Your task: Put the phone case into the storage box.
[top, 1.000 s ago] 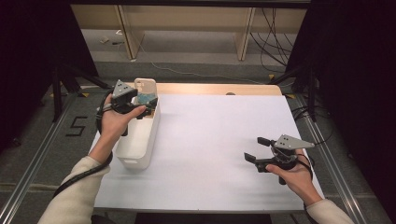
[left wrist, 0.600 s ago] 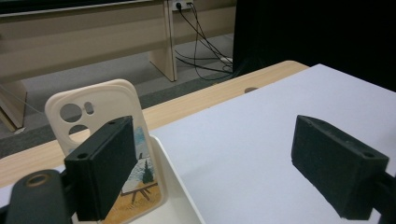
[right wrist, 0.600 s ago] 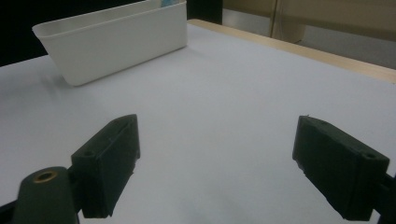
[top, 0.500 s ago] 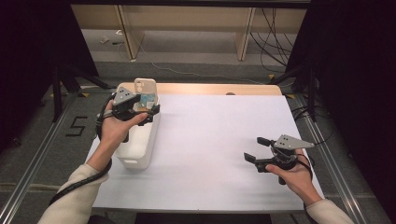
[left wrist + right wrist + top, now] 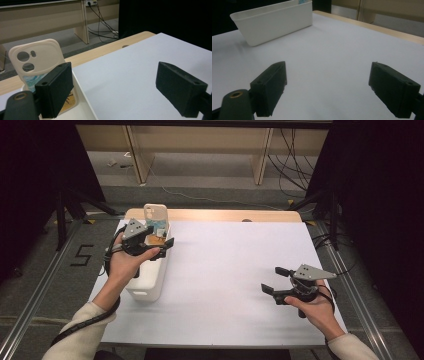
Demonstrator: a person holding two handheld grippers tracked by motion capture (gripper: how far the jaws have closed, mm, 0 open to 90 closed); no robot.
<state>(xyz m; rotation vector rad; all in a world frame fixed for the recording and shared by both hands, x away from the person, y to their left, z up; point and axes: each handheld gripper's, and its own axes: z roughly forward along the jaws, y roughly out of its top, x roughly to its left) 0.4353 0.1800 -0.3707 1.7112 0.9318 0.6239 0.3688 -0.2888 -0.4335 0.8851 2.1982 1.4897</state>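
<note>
A long white bin (image 5: 148,279) stands at the table's left edge. At its far end a cream phone case (image 5: 154,214) stands upright, camera cut-outs at the top (image 5: 34,58). A blue-patterned item (image 5: 32,83) and an orange one (image 5: 68,99) lie behind and below the case inside the bin. My left gripper (image 5: 161,241) hovers over the bin's far half, open and holding nothing (image 5: 117,85). My right gripper (image 5: 273,280) is held low over the table's right side, open, with bare table between its jaws (image 5: 328,85). It faces the bin (image 5: 274,21).
The white table top (image 5: 235,265) has a wooden strip (image 5: 225,215) along its far edge. Beyond it are wooden legs and cables on the floor (image 5: 295,150). Metal rails (image 5: 45,285) run along both sides of the table.
My left gripper has drawn back from the bin's far end toward the person, uncovering the upright phone case. The right gripper has stayed in place.
</note>
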